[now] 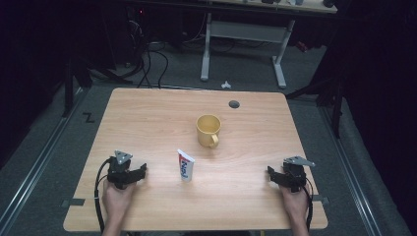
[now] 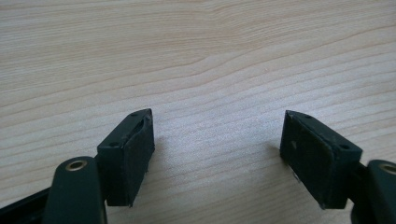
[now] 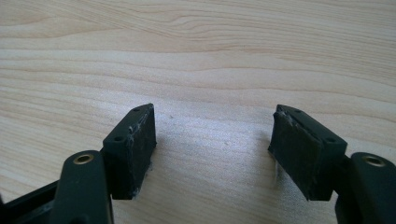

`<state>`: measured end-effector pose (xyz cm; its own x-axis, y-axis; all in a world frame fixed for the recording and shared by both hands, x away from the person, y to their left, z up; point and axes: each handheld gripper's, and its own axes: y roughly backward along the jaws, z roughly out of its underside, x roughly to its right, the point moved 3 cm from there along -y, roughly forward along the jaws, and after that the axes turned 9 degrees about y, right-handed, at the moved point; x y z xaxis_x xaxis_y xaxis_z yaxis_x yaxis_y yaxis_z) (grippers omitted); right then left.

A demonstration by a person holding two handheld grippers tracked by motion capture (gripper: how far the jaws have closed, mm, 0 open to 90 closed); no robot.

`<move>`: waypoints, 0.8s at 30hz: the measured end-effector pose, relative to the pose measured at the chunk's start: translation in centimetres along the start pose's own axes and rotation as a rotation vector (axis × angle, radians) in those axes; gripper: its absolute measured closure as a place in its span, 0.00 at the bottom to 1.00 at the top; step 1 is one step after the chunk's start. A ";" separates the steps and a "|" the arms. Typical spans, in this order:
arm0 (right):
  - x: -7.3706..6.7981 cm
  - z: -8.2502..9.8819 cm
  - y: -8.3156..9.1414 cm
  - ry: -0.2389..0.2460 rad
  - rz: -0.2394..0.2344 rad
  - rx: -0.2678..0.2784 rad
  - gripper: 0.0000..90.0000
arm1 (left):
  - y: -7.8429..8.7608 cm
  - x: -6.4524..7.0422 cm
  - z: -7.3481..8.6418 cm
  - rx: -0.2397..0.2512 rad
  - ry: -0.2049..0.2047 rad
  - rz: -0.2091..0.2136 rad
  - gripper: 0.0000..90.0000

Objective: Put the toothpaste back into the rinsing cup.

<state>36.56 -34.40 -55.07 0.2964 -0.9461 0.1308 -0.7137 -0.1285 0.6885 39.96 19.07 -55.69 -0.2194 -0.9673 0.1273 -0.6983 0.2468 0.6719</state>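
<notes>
Between your two hands on the table (image 1: 147, 118), the toothpaste tube (image 1: 185, 165) lies flat — long axis running near-to-far, cap end probably toward you, hard to tell. It sits nearer your left gripper (image 1: 140, 172), just to its right. Right gripper (image 1: 272, 174) is well apart. Both stand spread, holding nothing. Yellow mug (image 1: 208, 130) — just beyond the tube.

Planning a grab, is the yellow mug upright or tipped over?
Upright: the yellow mug stands on the table, round mouth facing up, handle toward the person.
</notes>
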 end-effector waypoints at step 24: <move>0.0 0.0 0.0 -0.001 0.001 -0.001 0.34 | 0.0 -0.2 -0.1 -0.015 -0.022 0.027 0.27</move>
<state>36.56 -34.37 -55.07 0.2951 -0.9465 0.1302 -0.7135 -0.1277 0.6889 40.04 19.21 -55.65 -0.2528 -0.9588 0.1293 -0.6818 0.2714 0.6794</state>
